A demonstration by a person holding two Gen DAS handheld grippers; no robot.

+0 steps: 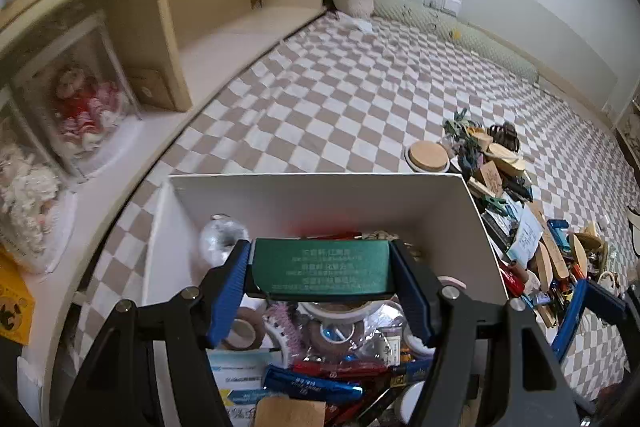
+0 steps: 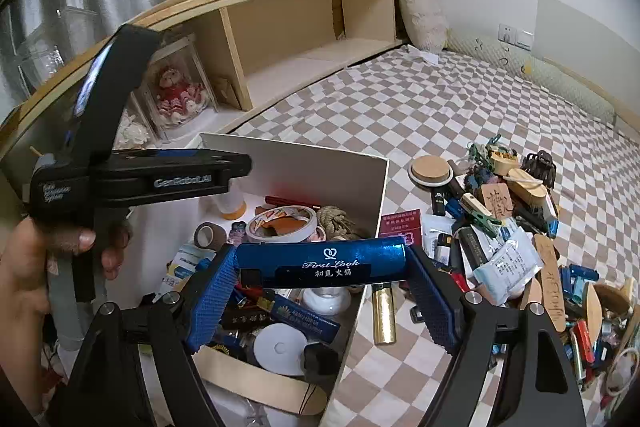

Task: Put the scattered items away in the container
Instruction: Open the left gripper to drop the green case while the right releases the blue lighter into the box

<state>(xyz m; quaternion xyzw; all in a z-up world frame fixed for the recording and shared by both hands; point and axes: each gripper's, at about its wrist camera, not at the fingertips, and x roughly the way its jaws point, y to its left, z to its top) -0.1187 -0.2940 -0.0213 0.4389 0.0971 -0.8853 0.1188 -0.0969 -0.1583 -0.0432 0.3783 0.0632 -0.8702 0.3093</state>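
Checkered bed (image 2: 440, 115), shelf along its edge; left gripper (image 1: 322, 273) clamps green box (image 1: 322, 269), right gripper (image 2: 322, 263) clamps blue tube (image 2: 320, 261), both over white container (image 2: 296, 157).

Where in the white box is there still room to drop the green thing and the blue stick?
Bare floor shows along the far wall of the white box, between the orange-capped bottle and the red pen. The near half is crowded with tape rolls, packets and a white disc. Outside, checkered mat lies bare beyond the box; the heap fills its right.
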